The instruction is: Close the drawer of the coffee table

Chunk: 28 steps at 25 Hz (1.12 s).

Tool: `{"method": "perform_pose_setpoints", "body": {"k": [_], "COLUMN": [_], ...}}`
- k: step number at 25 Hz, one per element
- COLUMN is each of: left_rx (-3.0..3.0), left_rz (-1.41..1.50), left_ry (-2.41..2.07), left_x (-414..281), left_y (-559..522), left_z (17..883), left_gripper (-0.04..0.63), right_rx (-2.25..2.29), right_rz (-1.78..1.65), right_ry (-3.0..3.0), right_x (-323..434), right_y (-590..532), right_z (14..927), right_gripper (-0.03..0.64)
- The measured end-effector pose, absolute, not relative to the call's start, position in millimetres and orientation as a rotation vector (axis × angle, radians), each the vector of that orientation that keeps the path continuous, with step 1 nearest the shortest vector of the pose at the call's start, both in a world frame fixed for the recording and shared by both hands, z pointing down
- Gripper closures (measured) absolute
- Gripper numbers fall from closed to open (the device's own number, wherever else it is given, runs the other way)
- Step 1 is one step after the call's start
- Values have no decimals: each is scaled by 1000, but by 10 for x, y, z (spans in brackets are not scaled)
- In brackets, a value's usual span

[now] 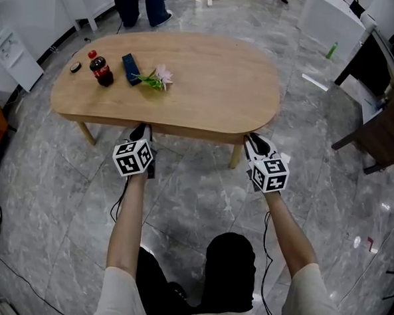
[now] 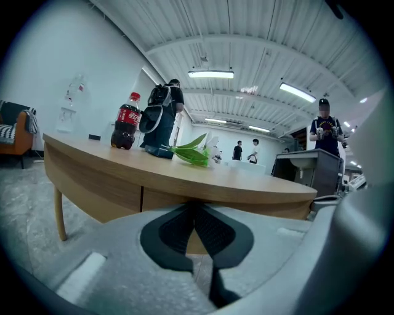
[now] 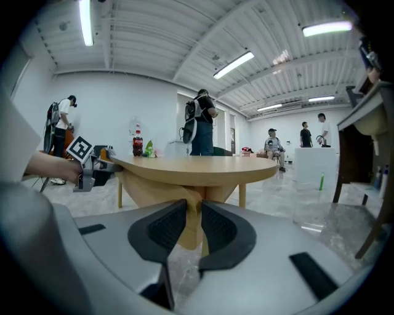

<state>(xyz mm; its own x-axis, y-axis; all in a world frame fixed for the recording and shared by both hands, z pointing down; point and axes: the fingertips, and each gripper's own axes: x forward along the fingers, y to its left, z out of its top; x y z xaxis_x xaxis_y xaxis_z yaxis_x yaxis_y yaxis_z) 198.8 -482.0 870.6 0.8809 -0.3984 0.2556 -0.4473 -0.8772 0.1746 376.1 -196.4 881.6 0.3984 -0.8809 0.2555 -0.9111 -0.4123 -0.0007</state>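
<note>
A person is standing at the 6 o'clock side of a wooden coffee table and is holding a claw in each hand. The drawer is sitting under the table top on that same 6 o'clock side. Its front is looking flat with the table's edge, so it is looking shut or very nearly shut. The left gripper is pointing at the drawer's left end, at about 7 o'clock of the table. Its two jaws are pressing together at the tips and are holding nothing. The right gripper is pointing at the drawer's right end, at about 5 o'clock, just beside a table leg. Its jaws are standing a tiny bit apart, and wood is showing through the thin gap. A cola bottle, a blue box and a pink flower are sitting near the table's 10 o'clock end.
</note>
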Motion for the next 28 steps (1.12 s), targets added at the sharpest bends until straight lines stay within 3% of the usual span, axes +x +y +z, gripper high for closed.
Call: {"method": "perform_pose_setpoints", "body": {"k": [15,28], "left_rx": [2875,2908], "left_rz": [443,644], "left_ry": [-536,-359], "left_x": [1891,1652], "left_y": [-4371,-3929], "left_z": [8828,7804], "left_gripper": [586,586], "right_rx": [2415,2316], "right_rz": [468,628], "right_ry": [-1720,-1761], "right_x": [3201,2360], "right_y": [-2086,-2161], "right_z": [9180,8191], "right_gripper": [537,537]}}
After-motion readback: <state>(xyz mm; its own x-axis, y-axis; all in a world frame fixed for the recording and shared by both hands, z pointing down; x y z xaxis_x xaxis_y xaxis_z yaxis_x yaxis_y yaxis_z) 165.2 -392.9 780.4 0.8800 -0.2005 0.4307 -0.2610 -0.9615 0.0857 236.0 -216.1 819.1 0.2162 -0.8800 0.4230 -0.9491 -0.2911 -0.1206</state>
